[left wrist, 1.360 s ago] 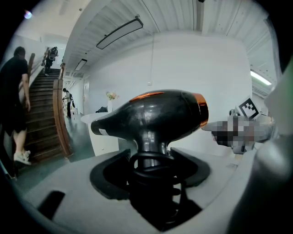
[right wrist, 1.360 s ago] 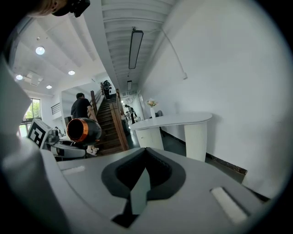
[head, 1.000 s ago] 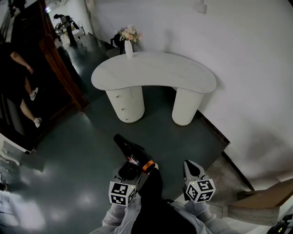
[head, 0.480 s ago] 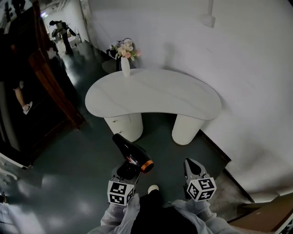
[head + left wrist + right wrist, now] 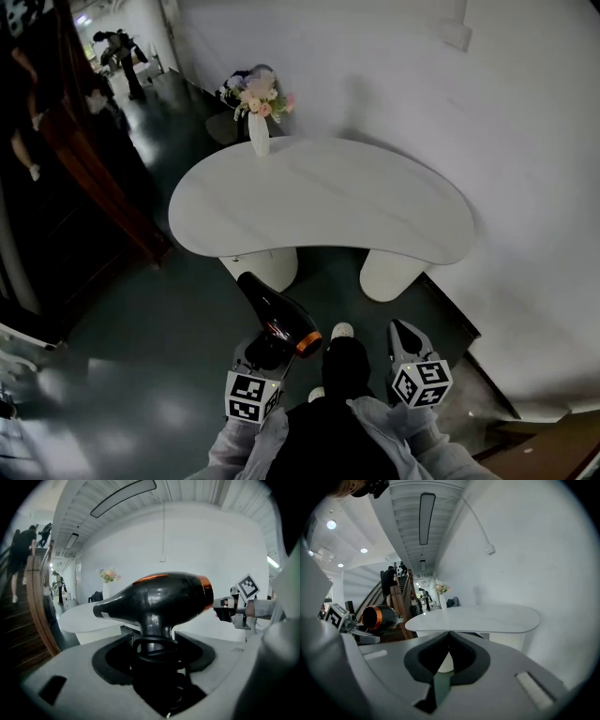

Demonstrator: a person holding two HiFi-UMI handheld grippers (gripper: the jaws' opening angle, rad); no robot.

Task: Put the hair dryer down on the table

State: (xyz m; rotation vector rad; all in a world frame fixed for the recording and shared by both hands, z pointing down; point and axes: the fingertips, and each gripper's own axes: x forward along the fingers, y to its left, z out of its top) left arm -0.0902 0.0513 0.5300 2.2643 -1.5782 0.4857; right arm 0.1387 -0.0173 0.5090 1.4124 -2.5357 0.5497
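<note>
- Left tongs (image 5: pixel 152 645): clamped on the handle of the glossy black hair dryer with the orange ring at its back end (image 5: pixel 157 597); handle stands upright between the jaws, barrel sits crosswise above them.
- Right tongs (image 5: pixel 449 637): jaws pressed together, nothing between them; level with the left pair, just right of it, not touching the dryer.
- Dryer is in the air over the dark floor (image 5: pixel 141 347), not on anything.
- Barrel's long axis in the head view: slanted, nozzle pointing ahead and left, orange end back toward the right tongs.
- Curved white kidney-shaped desk (image 5: pixel 328 202) lies straight ahead of both tongs; nozzle tip stops just short of its near edge.
- Dryer's height against the desk top is hard to judge from above; probably about level.
- White vase of pink flowers (image 5: pixel 258 127) stands at the far left end; the near and middle of the top look bare.
- Likely next: left arm carries the dryer forward over the near edge and lowers it.
</note>
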